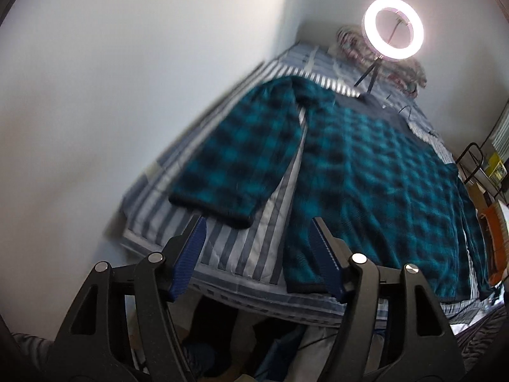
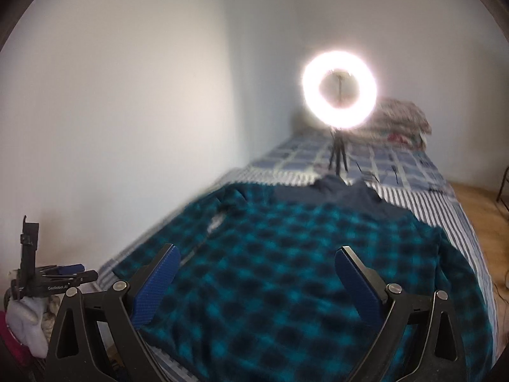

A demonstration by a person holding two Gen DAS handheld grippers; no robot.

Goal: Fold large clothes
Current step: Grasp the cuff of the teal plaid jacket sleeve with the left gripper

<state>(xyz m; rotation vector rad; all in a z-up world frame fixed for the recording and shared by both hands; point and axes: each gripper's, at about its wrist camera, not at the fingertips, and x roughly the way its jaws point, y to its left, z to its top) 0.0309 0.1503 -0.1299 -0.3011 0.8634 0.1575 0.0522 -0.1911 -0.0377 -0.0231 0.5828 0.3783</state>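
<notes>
Left wrist view, bed (image 1: pixel 229 254): striped blue and white cover, running along the wall, a patterned pillow (image 1: pixel 410 73) at the far end.
Jacket (image 1: pixel 366 184): teal and black checked fleece with a dark collar, spread flat on the bed, collar toward the far end, hem toward the near edge. It covers most of the cover's width.
Sleeve (image 1: pixel 235 156): lies out to the wall side, angled away from the body, cuff toward the near end, a strip of striped cover between sleeve and body.
Ring light (image 1: pixel 393 30): lit, on a small tripod standing on the bed just beyond the collar.
Left gripper (image 1: pixel 257 222): jaws spread wide, nothing between them, hanging above the near bed edge between the cuff and the hem corner.
Right gripper (image 2: pixel 257 251): jaws likewise apart and empty, over the jacket's lower body.
Handling: probably soft, thick and limp, light for its bulk; it should drape and bunch, not slide.
Where to hold: likely the cuff edge or the shoulder seam for the sleeve, hem corners for the body; pinch a full fold of pile.
</notes>
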